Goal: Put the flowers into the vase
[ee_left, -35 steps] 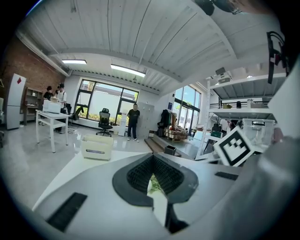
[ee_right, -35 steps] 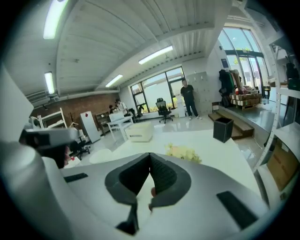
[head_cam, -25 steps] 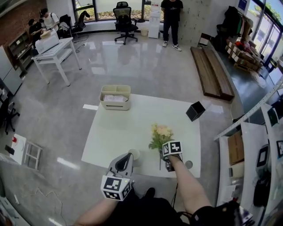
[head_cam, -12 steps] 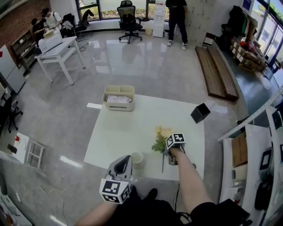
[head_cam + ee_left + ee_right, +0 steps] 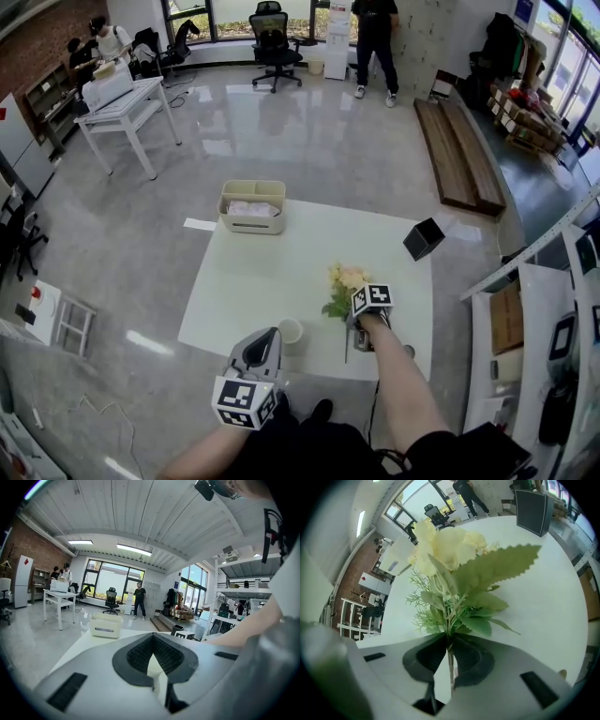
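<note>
Your right gripper (image 5: pixel 448 641) has just been closing its jaws, and the thin green stem (image 5: pixel 450 667) of the flowers (image 5: pixel 445 550) runs between them. The black ribbed pads (image 5: pixel 471 660) pinch the stem near their tips, just under the lowest leaves. The bunch looks artificial: pale cream, ruffled blooms, broad leaves with saw-toothed edges and some feathery sprigs.

From the head view, the right gripper (image 5: pixel 357 339) points steeply down at the table (image 5: pixel 262 272). Your forearm (image 5: pixel 398 403) reaches in from the lower right. The flowers (image 5: pixel 344 281) spread away from you over the smooth white tabletop, and the stem end trails back toward the near edge.

Your left gripper (image 5: pixel 153 637) has its jaw tips together and nothing clamped. A pale surface shows through the gap behind the tips, but you cannot tell what it is. This gripper (image 5: pixel 273 334) is held low and nearly level at the near edge. Its nose is just beside the vase (image 5: pixel 290 332), a small round white cup with an open mouth.

The vase stands close to the near edge, left of the flowers and apart from them. A broad stretch of tabletop lies beyond it, up to a cream, round-cornered bin (image 5: pixel 249 208) at the far edge. A black box (image 5: pixel 423 238), square and open-topped, sits by the far right corner, well apart from the flowers.
</note>
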Available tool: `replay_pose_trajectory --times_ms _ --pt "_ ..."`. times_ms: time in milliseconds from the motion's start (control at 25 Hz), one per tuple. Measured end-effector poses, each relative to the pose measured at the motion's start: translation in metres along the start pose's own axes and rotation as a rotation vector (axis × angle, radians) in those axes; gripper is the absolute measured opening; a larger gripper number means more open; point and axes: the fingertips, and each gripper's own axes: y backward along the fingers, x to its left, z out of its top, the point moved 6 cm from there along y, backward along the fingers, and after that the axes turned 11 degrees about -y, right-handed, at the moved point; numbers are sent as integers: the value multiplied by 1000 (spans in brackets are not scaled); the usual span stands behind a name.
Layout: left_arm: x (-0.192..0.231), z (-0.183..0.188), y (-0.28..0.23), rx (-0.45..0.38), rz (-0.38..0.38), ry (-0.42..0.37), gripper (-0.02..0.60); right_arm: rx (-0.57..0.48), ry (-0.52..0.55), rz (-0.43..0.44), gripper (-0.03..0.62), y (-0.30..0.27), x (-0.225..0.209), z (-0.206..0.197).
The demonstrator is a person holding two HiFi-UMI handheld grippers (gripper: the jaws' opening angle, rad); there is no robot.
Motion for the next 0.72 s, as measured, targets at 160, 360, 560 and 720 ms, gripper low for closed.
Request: replay_pose_trajectory --times_ms 160,360,560,720 --pt "-5 3 0 -12 -17 -2 5 -124 27 71 44 26 15 1" --pt "-10 9 -3 -31 -46 -8 5 -312 89 200 44 74 49 -4" --pt "-15 16 -6 -55 -63 -21 5 -606 306 182 44 138 82 -15" --pt "-17 20 -7 -68 -75 -27 5 -839 449 181 44 181 105 -33"
